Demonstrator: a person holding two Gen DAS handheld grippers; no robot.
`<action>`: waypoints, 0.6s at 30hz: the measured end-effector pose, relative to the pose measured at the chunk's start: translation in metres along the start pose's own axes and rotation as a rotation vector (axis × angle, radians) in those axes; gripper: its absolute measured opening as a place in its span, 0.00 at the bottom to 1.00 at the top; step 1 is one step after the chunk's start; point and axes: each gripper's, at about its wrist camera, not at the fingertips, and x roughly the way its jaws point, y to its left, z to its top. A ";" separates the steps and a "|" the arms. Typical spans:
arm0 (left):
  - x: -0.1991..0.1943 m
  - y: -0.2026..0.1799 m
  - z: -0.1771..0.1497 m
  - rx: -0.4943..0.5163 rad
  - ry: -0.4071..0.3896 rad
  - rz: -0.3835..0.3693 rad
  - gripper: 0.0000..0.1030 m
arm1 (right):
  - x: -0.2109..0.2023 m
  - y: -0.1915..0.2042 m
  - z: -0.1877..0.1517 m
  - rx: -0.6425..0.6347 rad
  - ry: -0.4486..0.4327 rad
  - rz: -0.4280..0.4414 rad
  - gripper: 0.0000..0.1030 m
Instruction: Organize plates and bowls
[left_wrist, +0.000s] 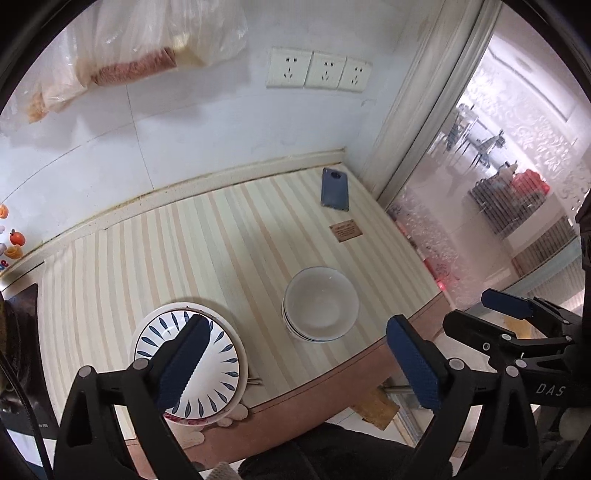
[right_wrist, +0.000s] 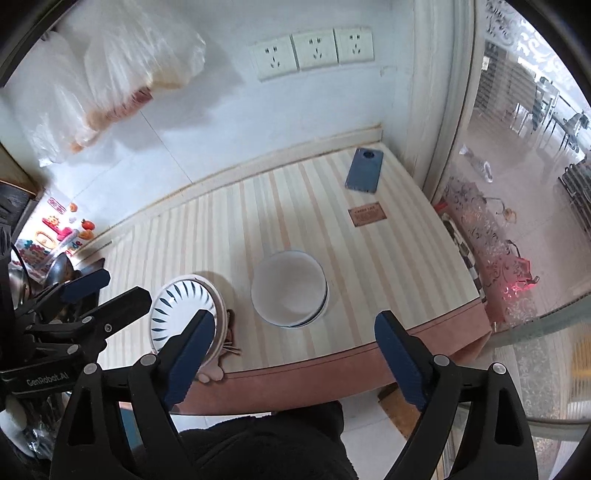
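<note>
— Nearest the lens? 
— The left gripper (left_wrist: 295, 354) and the right gripper (right_wrist: 295, 350), fingers spread apart, both empty, above the counter's (left_wrist: 229, 236) front edge.

— The dishes? 
— A leaf-patterned plate stack (left_wrist: 218, 354) sits at the front edge, towards the left; nested white bowls (left_wrist: 320, 303) stand just beside it, mid-counter.

— Anything else? 
— A blue phone (right_wrist: 364, 170) lies at the far right corner.
</note>
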 end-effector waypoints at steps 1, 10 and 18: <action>-0.002 0.000 0.000 -0.001 0.000 -0.010 0.95 | -0.004 0.001 -0.001 0.002 -0.005 0.002 0.88; -0.003 0.008 0.000 -0.049 -0.005 -0.073 0.95 | -0.002 -0.008 0.001 0.046 0.002 0.077 0.92; 0.089 0.039 0.007 -0.166 0.130 -0.112 0.95 | 0.094 -0.045 0.006 0.195 0.164 0.226 0.92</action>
